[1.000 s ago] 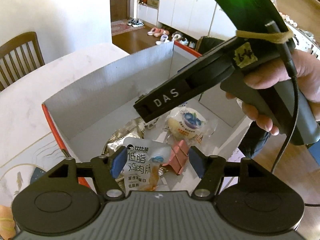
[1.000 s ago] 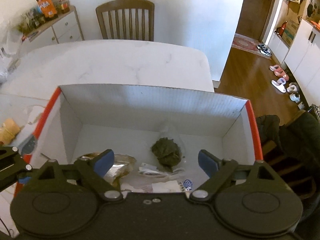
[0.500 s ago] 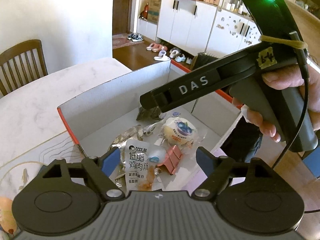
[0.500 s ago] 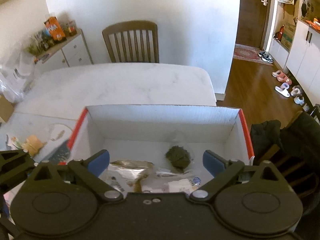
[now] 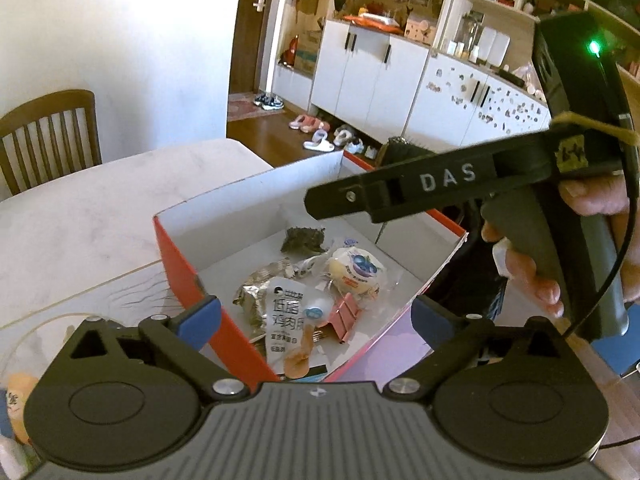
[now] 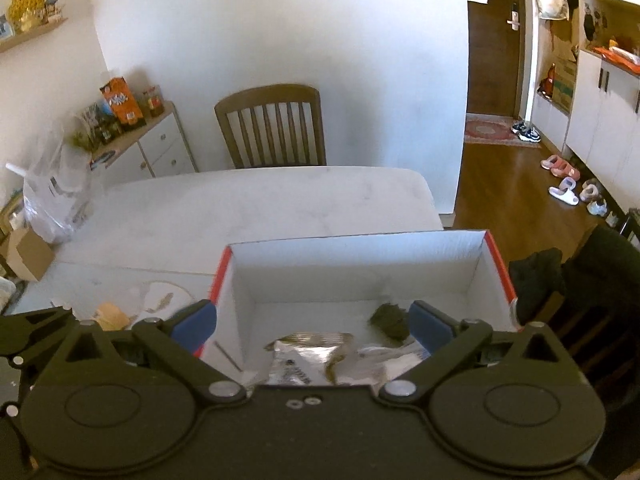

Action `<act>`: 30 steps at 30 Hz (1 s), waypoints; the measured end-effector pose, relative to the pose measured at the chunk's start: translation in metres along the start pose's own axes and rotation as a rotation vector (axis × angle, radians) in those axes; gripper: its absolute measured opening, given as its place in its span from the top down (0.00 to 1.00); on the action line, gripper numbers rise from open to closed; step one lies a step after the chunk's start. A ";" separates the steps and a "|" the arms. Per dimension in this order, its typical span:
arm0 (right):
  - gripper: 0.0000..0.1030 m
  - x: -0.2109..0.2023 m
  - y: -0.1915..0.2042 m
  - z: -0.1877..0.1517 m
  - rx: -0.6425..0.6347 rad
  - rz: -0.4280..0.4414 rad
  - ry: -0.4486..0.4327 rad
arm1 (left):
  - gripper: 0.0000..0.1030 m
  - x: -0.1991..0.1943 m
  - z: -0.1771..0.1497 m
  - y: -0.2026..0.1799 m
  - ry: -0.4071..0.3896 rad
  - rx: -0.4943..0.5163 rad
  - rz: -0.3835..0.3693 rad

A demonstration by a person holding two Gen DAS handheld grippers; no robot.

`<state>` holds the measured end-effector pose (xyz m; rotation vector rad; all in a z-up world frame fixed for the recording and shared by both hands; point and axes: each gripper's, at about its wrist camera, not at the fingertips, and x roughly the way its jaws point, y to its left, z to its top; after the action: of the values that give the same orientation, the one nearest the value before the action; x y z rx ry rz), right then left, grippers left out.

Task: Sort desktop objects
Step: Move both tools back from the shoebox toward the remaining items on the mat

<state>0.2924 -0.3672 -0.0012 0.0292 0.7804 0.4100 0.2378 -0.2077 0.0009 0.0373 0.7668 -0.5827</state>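
Observation:
A white cardboard box with red edges [image 5: 176,256] stands on the marble table. In it lie a white snack pouch [image 5: 286,312], a pink binder clip [image 5: 345,315], a round yellow cake in clear wrap [image 5: 356,271], a silver foil bag [image 5: 256,292] and a dark leafy clump [image 5: 302,237]. My left gripper [image 5: 315,317] hovers above the box's near corner, jaws opening, nothing between them. My right gripper [image 6: 313,323] hangs over the box [image 6: 360,268] too, jaws opening and empty, above the foil bag [image 6: 308,356] and the clump [image 6: 390,320].
A hand [image 5: 528,276] holds the right tool's handle [image 5: 520,224] over the box's right side. An orange packet [image 6: 108,314] lies left of the box. A plastic bag [image 6: 52,200] sits at the table's far left, and a wooden chair [image 6: 272,128] stands behind.
Both grippers have risen and drawn back from the box, so it looks smaller. The left jaws have spread much wider, the right jaws a little wider.

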 end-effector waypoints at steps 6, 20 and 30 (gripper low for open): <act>0.01 -0.005 0.020 -0.013 0.032 0.001 -0.004 | 0.01 -0.028 -0.011 0.018 -0.027 -0.011 0.003; 0.01 -0.008 0.107 -0.048 0.004 0.014 -0.006 | 0.01 -0.093 -0.054 0.083 -0.054 -0.033 0.052; 0.01 -0.008 0.168 -0.065 -0.018 0.044 -0.018 | 0.01 -0.129 -0.081 0.128 -0.062 -0.080 0.083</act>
<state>0.1843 -0.2239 -0.0122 0.0331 0.7596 0.4580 0.1777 -0.0184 0.0053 -0.0223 0.7245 -0.4725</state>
